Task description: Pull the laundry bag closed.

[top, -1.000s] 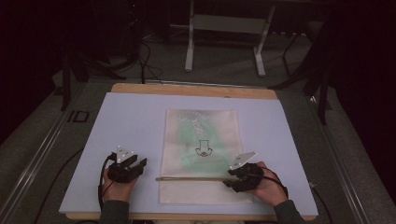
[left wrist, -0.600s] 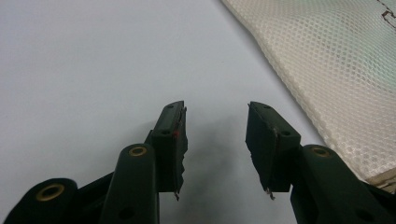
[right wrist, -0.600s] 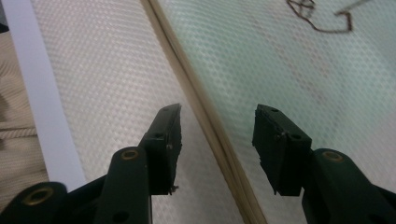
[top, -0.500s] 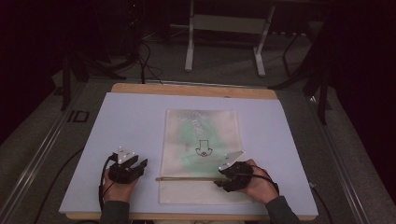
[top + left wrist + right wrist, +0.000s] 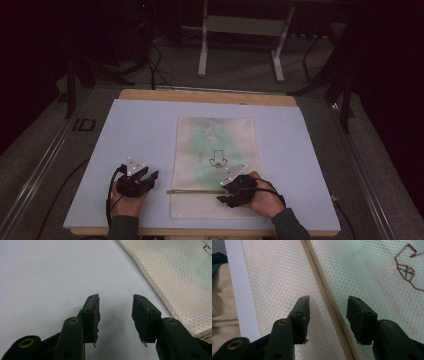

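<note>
1. While the right claw (image 5: 328,307) stood open astride the bag's (image 5: 216,150) zip strip (image 5: 329,307), closing squarely on that strip looked wise.
2. Left claw (image 5: 115,308) sat open, empty, bag just beside it; pinning the edge would help.

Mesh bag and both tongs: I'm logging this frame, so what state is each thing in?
Mesh bag: lying flat on the white sheet, ungripped.
Zipper strip: runs across the bag, passing between the right tongs' jaws, not pinched.
Left tongs: open, over bare white sheet beside the bag's edge, holding nothing.
Right tongs: open, jaws straddling the zipper strip.
</note>
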`<state>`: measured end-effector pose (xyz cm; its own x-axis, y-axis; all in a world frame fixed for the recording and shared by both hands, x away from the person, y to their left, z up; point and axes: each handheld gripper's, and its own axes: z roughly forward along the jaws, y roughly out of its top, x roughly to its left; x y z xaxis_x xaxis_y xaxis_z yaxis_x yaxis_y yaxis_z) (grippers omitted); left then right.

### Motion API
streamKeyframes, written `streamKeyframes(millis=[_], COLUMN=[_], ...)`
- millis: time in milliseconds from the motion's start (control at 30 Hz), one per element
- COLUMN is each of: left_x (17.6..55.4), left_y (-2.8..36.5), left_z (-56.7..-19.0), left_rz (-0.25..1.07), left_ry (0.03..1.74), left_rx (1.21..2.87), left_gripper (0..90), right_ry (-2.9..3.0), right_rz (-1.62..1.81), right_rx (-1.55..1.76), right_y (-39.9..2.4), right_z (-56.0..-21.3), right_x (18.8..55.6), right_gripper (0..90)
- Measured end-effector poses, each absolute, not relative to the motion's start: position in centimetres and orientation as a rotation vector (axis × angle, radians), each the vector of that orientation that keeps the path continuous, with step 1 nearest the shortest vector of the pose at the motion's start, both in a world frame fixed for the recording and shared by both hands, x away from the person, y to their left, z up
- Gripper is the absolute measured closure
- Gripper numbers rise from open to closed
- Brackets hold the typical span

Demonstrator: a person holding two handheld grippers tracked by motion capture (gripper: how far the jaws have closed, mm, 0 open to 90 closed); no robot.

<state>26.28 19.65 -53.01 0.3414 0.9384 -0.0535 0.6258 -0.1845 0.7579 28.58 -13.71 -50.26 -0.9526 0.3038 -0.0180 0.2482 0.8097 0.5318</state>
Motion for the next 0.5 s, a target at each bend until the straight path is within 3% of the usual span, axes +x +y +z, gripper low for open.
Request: streamKeyframes(millis=[500], left_x=[26.3], left_y=[19.6], left_z=[-53.0], left_rz=[0.564], left_ry=[1.368], left_rx=[1.905], left_gripper=[55.8], right_ry=[2.911], right_rz=[0.824], right_rx=[0.363], right_y=[-11.4], right_z=[-50.0], right_x=[28.8], right_gripper=[54.1])
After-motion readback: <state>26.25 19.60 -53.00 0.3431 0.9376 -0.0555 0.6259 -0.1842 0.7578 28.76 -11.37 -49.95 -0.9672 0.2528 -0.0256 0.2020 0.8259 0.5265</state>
